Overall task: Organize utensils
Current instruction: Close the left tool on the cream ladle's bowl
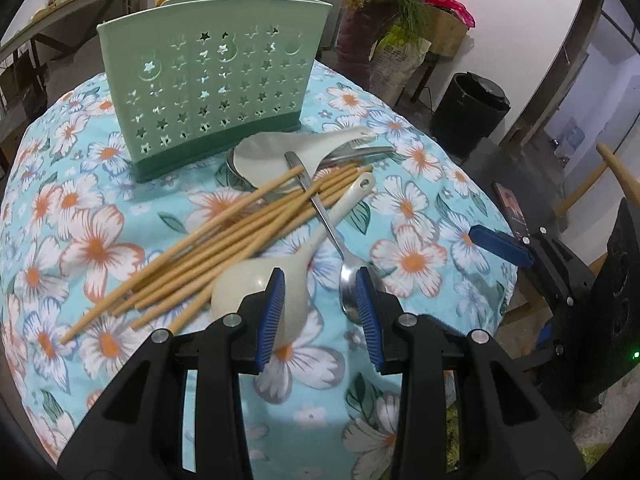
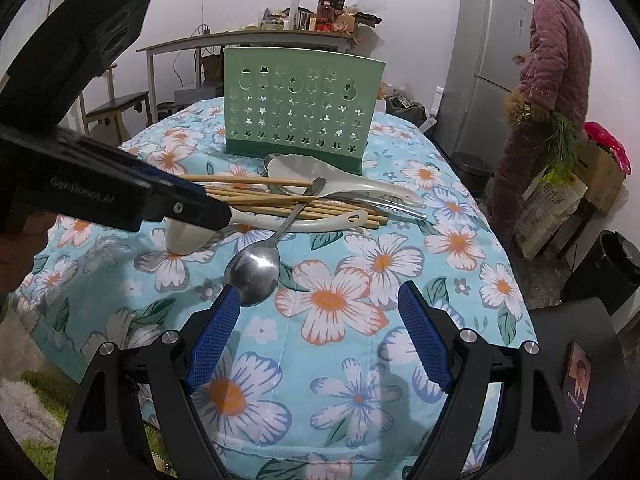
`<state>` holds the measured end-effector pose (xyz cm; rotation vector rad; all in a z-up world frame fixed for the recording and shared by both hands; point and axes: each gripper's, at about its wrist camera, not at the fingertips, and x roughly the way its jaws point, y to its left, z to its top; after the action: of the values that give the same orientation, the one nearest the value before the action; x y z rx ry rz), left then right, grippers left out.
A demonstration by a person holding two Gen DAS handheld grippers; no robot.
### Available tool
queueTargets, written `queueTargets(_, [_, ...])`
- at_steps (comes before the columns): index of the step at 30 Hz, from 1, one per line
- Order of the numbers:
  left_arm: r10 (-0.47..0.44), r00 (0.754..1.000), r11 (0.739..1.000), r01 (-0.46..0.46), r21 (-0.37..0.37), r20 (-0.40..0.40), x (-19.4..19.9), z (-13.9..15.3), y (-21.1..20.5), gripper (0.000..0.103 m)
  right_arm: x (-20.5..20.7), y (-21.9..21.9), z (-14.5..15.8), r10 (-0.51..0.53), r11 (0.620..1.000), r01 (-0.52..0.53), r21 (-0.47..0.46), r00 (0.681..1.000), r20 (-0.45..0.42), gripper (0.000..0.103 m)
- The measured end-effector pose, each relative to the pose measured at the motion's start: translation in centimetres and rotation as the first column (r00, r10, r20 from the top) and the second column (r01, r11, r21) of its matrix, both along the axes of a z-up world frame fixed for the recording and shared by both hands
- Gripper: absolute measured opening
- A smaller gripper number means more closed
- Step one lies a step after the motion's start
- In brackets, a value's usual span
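Observation:
A green star-perforated utensil holder (image 1: 208, 96) stands at the back of the floral-cloth table (image 1: 412, 264); it also shows in the right wrist view (image 2: 300, 112). In front lie several wooden chopsticks (image 1: 224, 240), a white ladle-spoon (image 1: 256, 284), a metal spoon (image 1: 348, 284) and a white rice paddle (image 1: 280, 156). My left gripper (image 1: 320, 284) is open, its fingers straddling the white spoon's bowl and the metal spoon's bowl. My right gripper (image 2: 320, 304) is open and empty, just in front of the metal spoon (image 2: 254, 272). The left gripper's fingers (image 2: 192, 204) cover the white spoon (image 2: 192, 236).
A person in a maroon coat (image 2: 548, 92) stands by a fridge (image 2: 488, 68) at the right. A black bin (image 1: 468, 112) sits beyond the table. A cluttered shelf table (image 2: 256, 36) lines the back wall. A dark device (image 2: 576, 380) lies near the table's right edge.

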<state>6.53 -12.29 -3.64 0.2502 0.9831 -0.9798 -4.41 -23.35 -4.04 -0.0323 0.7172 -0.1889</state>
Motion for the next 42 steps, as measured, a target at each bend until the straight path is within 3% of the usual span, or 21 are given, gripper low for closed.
queueTargets(8, [0.031,0.998,0.999,-0.033,-0.040,-0.050,-1.6,-1.0,1.8,0.034,-0.3,-0.1,0.2,0.000,1.000,0.000,0.003,1.000,0.006,0.079])
queueTargets(12, [0.080,0.996,0.994,-0.082,-0.066,-0.032,-1.7,-1.0,3.4,0.036,-0.2,-0.1,0.1,0.002,1.000,-0.002,0.011,1.000,0.003,0.079])
queueTargets(16, [0.129,0.989,0.991,-0.128,-0.031,0.071,-1.8,-1.0,4.3,0.047,0.0,0.0,0.0,0.007,1.000,-0.007,0.015,1.000,-0.002,0.079])
queueTargets(20, [0.067,0.967,0.992,-0.091,0.086,0.245,-3.2,-1.9,3.2,0.058,0.1,0.1,-0.1,0.012,1.000,-0.011,0.013,1.000,-0.004,0.079])
queueTargets(25, [-0.027,0.923,0.974,-0.063,0.220,0.383,-4.0,-3.9,1.1,0.061,0.2,0.1,-0.1,0.007,1.000,-0.007,0.014,1.000,-0.009,0.079])
queueTargets(28, [-0.024,0.911,0.975,-0.071,0.212,0.411,-3.7,-3.9,0.8,0.061,0.2,0.0,-0.1,0.000,1.000,0.000,0.015,1.000,-0.011,0.079])
queueTargets(35, [0.051,0.886,0.979,-0.137,0.154,0.462,-3.1,-2.5,1.3,0.038,0.2,-0.2,-0.1,-0.010,1.000,0.011,0.023,1.000,-0.014,0.079])
queueTargets(42, [0.188,0.898,0.977,-0.211,0.014,0.398,-1.0,-0.5,2.8,0.022,0.4,-0.1,-0.2,-0.001,1.000,0.002,0.025,1.000,-0.017,0.079])
